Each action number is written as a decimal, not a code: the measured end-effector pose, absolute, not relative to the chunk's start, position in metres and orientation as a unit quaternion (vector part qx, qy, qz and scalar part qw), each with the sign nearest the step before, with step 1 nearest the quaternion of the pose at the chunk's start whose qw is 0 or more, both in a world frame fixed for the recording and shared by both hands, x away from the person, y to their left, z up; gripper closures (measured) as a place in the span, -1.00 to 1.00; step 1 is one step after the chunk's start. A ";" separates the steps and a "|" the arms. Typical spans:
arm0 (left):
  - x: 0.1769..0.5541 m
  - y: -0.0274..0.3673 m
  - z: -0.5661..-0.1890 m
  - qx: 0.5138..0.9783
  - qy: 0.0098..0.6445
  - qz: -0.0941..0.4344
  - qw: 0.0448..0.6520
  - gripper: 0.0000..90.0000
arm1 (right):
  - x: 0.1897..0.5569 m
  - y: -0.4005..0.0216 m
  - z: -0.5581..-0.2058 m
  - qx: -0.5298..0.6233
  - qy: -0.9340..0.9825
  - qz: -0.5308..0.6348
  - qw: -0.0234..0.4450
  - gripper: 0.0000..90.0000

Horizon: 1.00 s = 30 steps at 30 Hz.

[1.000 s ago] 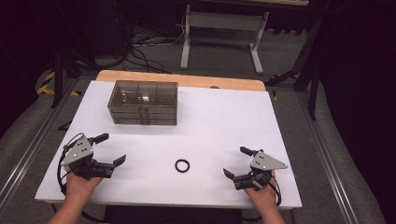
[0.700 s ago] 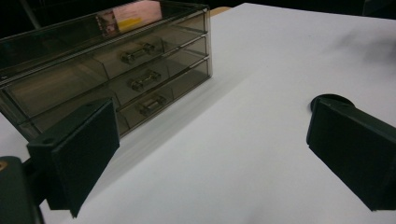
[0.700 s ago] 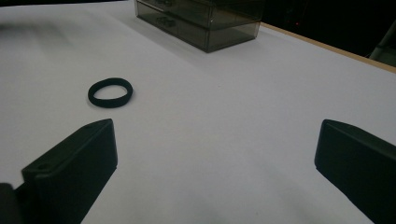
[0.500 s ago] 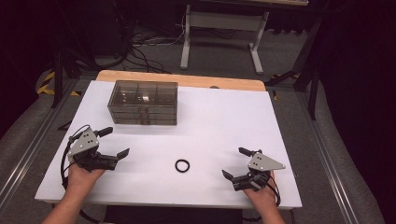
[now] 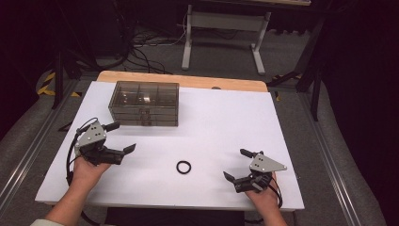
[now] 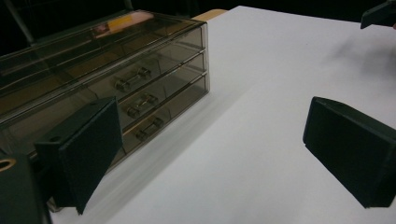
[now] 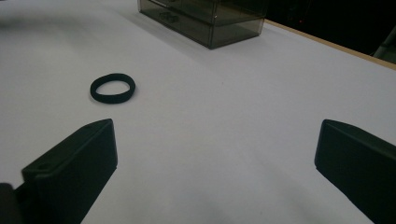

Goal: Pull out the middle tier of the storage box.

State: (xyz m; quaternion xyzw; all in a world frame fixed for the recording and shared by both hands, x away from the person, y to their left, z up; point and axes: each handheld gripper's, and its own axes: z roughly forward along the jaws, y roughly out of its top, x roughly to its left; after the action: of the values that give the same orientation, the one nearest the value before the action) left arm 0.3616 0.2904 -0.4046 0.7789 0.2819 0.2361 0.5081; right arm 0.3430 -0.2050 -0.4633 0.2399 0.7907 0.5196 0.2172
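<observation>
The left hand-held gripper (image 5: 118, 137) sits low over the near-left part of the white surface (image 5: 221, 117), the person's left hand (image 5: 87, 168) wrapped under it and the forearm coming in from the near edge. Its jaws are spread wide with nothing between them, and they point toward the middle of the surface, angled a little away from the person. In the left gripper view the smoky clear drawer box (image 6: 107, 88) stands just beyond the left jaw, its three drawer fronts with small handles turned toward the gripper.

The right hand-held gripper (image 5: 236, 165) rests low at the near-right, held from behind by the right hand (image 5: 262, 195), jaws also spread wide and empty, aimed toward the left gripper's side.

The black ring (image 5: 184, 167) lies flat on the surface between the two grippers, nearer the right one, apart from both. In the right gripper view the ring (image 7: 112, 87) lies ahead of the left jaw, outside the gap, with the drawer box farther beyond.
</observation>
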 end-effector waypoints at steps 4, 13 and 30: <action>0.366 0.287 -0.402 0.782 0.278 0.231 0.507 -0.87 | 0.343 -0.205 -0.463 0.237 0.792 0.520 0.217 -1.00; 0.376 0.278 -0.398 0.791 0.268 0.222 0.502 -0.84 | 0.343 -0.205 -0.464 0.237 0.792 0.520 0.215 -1.00; 0.394 0.265 -0.400 0.819 0.255 0.200 0.474 -0.84 | 0.344 -0.204 -0.464 0.234 0.794 0.519 0.210 -1.00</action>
State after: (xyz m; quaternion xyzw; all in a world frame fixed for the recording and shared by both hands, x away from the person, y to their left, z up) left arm 0.3939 0.2647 -0.4001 0.8190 0.2546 0.2001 0.4736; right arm 0.3436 -0.2040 -0.4639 0.2343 0.7945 0.5195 0.2100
